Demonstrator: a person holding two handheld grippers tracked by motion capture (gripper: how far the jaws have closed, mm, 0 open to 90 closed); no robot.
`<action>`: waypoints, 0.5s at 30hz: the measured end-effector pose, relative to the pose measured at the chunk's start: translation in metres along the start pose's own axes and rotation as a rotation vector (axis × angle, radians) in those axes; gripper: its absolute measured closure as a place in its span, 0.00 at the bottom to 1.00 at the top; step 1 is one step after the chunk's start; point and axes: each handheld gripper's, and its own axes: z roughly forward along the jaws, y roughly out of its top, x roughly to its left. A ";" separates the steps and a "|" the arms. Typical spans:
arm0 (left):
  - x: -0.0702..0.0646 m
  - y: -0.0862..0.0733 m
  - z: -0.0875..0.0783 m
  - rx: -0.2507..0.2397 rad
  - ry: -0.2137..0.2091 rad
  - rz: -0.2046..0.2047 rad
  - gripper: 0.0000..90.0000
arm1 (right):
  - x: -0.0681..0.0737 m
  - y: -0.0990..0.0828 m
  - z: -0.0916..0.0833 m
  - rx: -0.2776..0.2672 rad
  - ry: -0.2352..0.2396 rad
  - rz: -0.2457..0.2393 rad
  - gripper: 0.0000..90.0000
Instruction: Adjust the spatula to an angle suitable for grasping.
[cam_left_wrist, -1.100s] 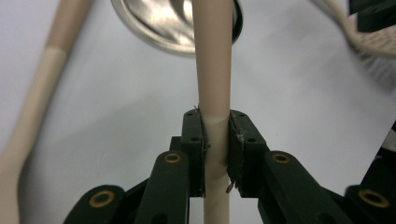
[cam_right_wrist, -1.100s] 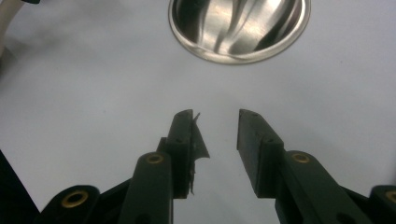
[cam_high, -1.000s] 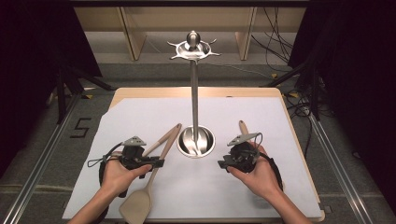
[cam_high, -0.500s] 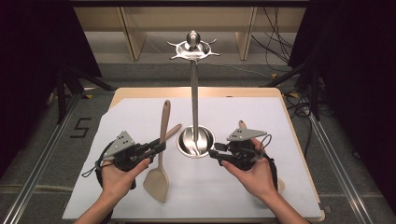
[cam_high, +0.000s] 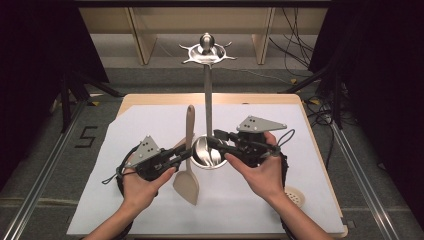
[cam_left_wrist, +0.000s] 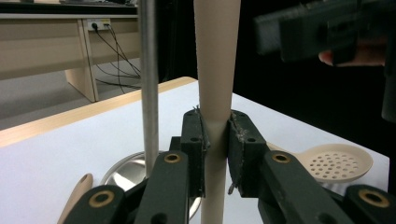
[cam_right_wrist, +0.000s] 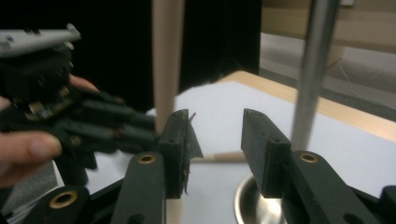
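Lifted upright, pale wooden spatula (cam_high: 188, 165) clamped in left fingers (cam_left_wrist: 194, 140), right fingers (cam_right_wrist: 180, 140) just opening, empty.

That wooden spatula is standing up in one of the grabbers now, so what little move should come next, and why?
Probably the right gripper should close on the handle. The left gripper clamps the wooden spatula upright by the stand's pole. The right gripper's jaws have just been opening, with nothing between them, beside the handle, likely to steady it for hanging on a hook up top.
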 end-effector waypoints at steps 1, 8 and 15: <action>-0.001 0.001 0.001 0.005 -0.001 0.004 0.85 | 0.003 0.004 0.003 -0.006 0.008 0.000 0.68; -0.005 0.004 0.006 0.015 -0.007 0.031 0.85 | 0.010 0.017 0.018 -0.025 0.031 -0.013 0.70; -0.006 0.004 0.007 0.025 -0.010 0.032 0.85 | 0.015 0.019 0.022 0.006 0.049 -0.017 0.84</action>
